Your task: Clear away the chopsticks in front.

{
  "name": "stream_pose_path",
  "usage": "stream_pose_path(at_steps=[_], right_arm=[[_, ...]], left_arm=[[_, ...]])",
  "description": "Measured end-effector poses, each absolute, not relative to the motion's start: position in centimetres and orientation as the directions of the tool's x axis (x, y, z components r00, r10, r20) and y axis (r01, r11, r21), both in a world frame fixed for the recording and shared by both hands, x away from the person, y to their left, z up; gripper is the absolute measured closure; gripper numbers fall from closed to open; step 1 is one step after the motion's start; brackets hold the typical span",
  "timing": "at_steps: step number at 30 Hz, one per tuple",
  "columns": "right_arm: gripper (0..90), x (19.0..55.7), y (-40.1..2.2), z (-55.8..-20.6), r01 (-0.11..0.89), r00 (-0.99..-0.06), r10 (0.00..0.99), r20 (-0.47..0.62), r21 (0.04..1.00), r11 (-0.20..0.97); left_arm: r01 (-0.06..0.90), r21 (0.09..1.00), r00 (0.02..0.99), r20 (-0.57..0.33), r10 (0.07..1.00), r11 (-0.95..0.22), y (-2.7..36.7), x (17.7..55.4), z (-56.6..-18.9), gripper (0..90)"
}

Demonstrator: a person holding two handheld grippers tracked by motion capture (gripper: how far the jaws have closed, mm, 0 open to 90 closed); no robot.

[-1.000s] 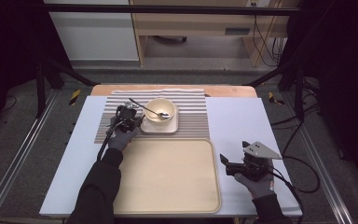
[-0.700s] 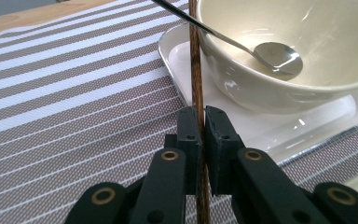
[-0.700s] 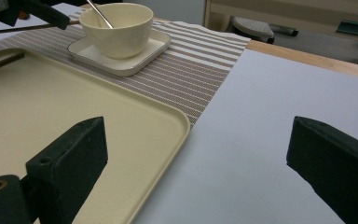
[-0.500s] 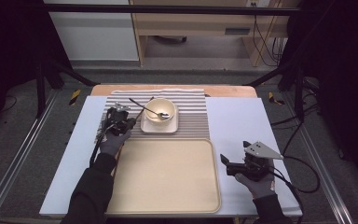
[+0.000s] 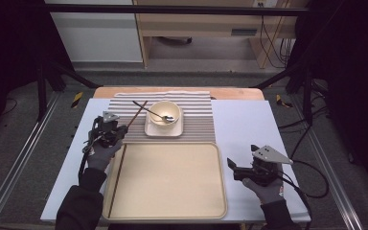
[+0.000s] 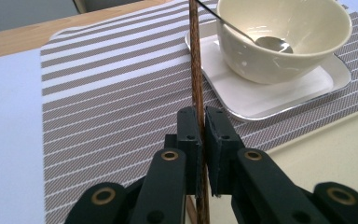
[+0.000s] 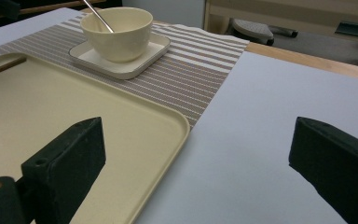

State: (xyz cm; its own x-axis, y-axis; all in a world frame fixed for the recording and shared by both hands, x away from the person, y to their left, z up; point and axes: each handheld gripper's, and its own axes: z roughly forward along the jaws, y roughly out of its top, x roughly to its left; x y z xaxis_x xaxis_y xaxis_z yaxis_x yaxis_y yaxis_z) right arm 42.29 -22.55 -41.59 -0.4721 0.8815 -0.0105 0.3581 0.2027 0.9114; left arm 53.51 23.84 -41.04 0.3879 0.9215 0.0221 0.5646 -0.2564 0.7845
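Over the striped placemat (image 5: 191,122) left of the bowl (image 5: 165,113), the left gripper (image 5: 109,135) held a brown chopstick (image 6: 197,70) clamped between its fingers, while the right gripper (image 5: 242,168) rested wide open beside the tray (image 5: 172,211).

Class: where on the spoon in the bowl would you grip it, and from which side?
Grip the spoon handle where it juts past the bowl rim, from above at the bowl's left, jaws across the shaft; its scoop lies inside.

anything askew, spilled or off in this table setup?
No spill or damage. The pair is split: one brown wooden chopstick is clamped in the left gripper over the striped placemat, the other chopstick lies in the beige tray. The right gripper is open.
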Motion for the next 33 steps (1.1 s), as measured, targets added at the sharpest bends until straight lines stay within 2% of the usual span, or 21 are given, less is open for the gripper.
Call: stream_pose_path(at_steps=[17,33], right_arm=[[3.4,42.1,-22.6,-41.5,0.355,-0.470,0.882,-0.016,0.912,0.205],[3.1,41.9,-22.8,-41.3,0.350,-0.468,0.884,-0.014,0.915,0.200]], left_arm=[[0.556,0.794,0.370,0.029,0.928,-0.246,25.8,50.1,-41.1,84.5],[0.545,0.815,0.337,0.001,0.942,-0.196,26.6,44.9,-40.8,84.5]])
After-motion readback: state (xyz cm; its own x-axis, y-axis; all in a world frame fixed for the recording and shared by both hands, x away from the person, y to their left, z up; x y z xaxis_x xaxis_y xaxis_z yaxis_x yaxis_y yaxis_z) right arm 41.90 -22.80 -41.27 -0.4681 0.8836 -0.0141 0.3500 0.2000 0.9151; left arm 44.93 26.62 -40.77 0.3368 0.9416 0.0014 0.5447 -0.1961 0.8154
